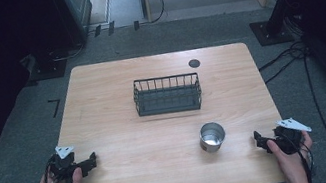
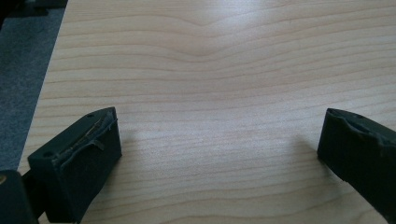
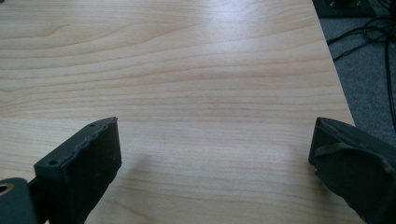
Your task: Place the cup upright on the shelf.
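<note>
High view: left gripper [image 1: 93, 159] and right gripper [image 1: 257, 138] are held low at the near table [image 1: 122, 129] corners, well apart from the wire basket [image 1: 167, 94]; a metal cup [image 1: 212, 136] is seen nearer than the basket | Left gripper view: jaws are spread over bare wood | Right gripper view: jaws are spread likewise | No writing can be read.

A light wooden table [image 1: 122, 129] is seen on grey carpet. Near its middle a black wire basket [image 1: 167, 94] is set. A round dark disc [image 1: 194, 63] is found beyond the basket, toward the far edge and slightly right. A shiny metal cup [image 1: 212, 136] is placed upright on the near side of the basket, to its right. Cables [image 1: 292, 56] are strewn on the floor right of the basket, off the table.
</note>
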`<state>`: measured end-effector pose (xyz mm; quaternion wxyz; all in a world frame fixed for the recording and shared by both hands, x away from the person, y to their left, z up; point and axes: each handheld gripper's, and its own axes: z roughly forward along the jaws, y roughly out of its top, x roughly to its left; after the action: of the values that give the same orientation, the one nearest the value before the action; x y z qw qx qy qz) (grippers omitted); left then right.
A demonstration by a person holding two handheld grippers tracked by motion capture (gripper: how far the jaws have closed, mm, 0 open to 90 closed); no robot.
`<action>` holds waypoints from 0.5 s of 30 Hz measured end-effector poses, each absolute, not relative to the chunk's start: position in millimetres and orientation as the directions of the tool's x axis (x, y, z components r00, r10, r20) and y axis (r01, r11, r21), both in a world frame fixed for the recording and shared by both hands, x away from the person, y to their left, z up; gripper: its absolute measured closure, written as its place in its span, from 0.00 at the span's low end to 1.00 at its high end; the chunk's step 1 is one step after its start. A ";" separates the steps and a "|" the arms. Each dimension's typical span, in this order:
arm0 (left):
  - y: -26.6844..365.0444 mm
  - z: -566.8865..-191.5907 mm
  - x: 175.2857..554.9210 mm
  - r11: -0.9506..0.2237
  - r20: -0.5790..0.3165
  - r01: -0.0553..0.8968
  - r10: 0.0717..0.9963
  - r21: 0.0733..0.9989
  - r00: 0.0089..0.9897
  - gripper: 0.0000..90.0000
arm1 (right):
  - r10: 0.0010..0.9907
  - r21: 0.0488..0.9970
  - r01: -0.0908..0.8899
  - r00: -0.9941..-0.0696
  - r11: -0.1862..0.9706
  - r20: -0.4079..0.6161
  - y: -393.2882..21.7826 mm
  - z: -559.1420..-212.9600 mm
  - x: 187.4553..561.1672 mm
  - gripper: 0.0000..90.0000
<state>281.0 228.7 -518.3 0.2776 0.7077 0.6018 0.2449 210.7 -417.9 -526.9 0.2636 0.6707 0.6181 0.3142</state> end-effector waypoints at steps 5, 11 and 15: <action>228.7 -518.3 281.0 -0.121 0.012 0.716 0.988 0.688 0.156 0.00 | 0.996 0.759 0.645 0.032 -0.084 0.083 -415.2 -523.5 209.7 0.02; 228.8 -518.2 281.1 -0.122 0.013 0.716 0.988 0.687 0.156 0.00 | 0.994 0.788 0.608 0.021 -0.097 0.106 -410.1 -511.5 205.8 0.03; 228.8 -518.2 281.1 -0.122 0.012 0.716 0.988 0.687 0.156 0.00 | 0.992 0.804 0.585 0.006 -0.107 0.128 -404.0 -502.1 203.0 0.04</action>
<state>281.1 228.8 -518.2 0.2773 0.7079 0.6018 0.2445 203.0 -404.0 -502.1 0.2817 0.6508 0.6057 0.3609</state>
